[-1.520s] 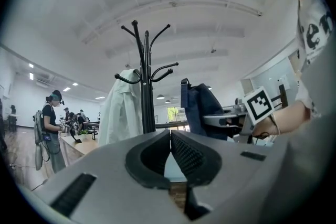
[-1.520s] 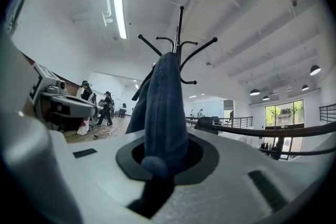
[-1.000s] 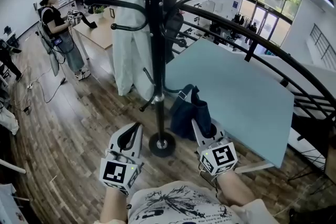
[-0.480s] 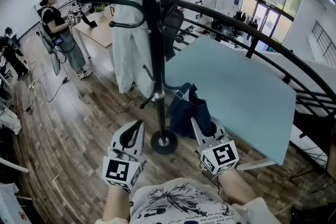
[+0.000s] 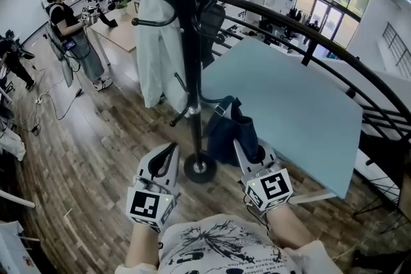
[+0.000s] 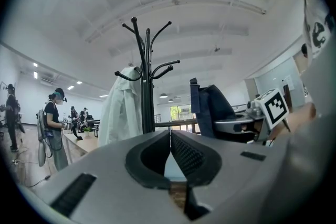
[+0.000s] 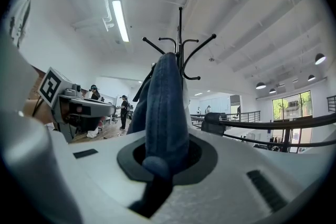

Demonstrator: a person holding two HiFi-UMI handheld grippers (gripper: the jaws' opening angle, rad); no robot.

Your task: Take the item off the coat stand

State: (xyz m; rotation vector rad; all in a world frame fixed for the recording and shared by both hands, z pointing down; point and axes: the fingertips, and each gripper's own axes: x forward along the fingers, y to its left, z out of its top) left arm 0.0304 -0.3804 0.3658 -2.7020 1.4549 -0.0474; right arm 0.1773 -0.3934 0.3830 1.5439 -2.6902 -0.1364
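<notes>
Progress, judged: navy bag (image 5: 226, 135) looks off upper hooks, hanging low beside stand base, in grip; left to do: draw it clear; strap near lower peg, contact unclear
Right gripper (image 7: 165, 160): jaws clamped on fold of bag
Left gripper (image 6: 170, 150): jaws pressed together, nothing between, touching nothing
Coat stand (image 5: 185, 42) beyond: white coat (image 5: 157, 42), dark garment (image 5: 212, 22) on upper hooks
</notes>
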